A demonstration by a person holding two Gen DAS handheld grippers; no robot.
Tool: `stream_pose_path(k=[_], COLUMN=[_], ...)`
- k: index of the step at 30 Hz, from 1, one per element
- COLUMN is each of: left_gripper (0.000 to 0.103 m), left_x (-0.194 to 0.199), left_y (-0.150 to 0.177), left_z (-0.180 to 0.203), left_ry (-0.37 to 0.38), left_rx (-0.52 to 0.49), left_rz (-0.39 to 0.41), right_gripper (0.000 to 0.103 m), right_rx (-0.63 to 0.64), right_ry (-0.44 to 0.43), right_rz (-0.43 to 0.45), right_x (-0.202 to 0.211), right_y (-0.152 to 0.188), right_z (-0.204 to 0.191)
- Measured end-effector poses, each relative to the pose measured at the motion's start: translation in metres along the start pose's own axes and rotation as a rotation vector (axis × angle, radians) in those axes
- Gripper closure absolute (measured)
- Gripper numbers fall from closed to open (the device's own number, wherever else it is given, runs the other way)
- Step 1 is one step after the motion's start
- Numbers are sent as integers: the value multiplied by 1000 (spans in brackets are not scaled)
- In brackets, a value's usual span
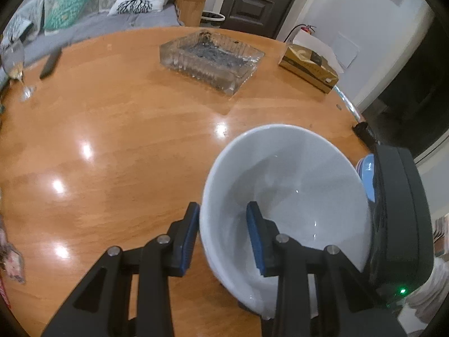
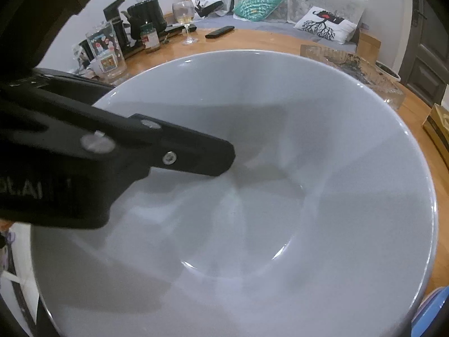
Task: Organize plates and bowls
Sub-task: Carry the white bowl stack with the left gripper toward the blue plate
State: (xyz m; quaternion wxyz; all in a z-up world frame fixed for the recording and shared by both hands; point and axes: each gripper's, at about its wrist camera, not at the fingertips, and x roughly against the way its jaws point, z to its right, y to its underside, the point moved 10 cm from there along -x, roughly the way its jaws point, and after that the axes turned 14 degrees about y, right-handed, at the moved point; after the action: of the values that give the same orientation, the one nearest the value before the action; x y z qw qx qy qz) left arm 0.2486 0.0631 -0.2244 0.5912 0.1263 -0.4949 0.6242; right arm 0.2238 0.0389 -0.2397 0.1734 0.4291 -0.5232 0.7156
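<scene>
one white bowl (image 1: 283, 196) is all that's clearly in play; the left gripper (image 1: 223, 238) is clamped on its near rim, one pad outside, one inside, holding it tilted above the wooden table (image 1: 112, 140). keep that pinch firm and level it out before setting down, since a rim grip likes to swing; going left to right i count one wine glass (image 1: 14, 67), one remote (image 1: 50, 63), one glass ashtray (image 1: 210, 59), one tissue box (image 1: 308, 67); something blue (image 1: 367, 177) peeks out behind the bowl. right gripper's tongs aren't visible, can't tell.
</scene>
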Motion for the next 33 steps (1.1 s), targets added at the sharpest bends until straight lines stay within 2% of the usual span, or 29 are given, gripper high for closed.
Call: stream_pose_path(k=[3, 6, 14, 17, 33], left_gripper=[73, 72, 72, 72, 72], left_x=[-1, -1, 3, 10, 45], left_y=[0, 0, 1, 0, 0], left_z=[0, 2, 5, 9, 49], left_ry=[10, 2, -6, -10, -56], left_rx=[4, -7, -24, -33, -86], left_rz=[4, 3, 17, 28, 76], right_gripper=[1, 1, 2, 2, 2], right_rx=[6, 13, 25, 42, 33], right_ry=[2, 4, 19, 33, 43], right_rz=[5, 50, 74, 114, 178], right_x=[0, 2, 7, 15, 64], right_y=[-1, 0, 0, -1, -3], right_z=[0, 0, -1, -2, 2])
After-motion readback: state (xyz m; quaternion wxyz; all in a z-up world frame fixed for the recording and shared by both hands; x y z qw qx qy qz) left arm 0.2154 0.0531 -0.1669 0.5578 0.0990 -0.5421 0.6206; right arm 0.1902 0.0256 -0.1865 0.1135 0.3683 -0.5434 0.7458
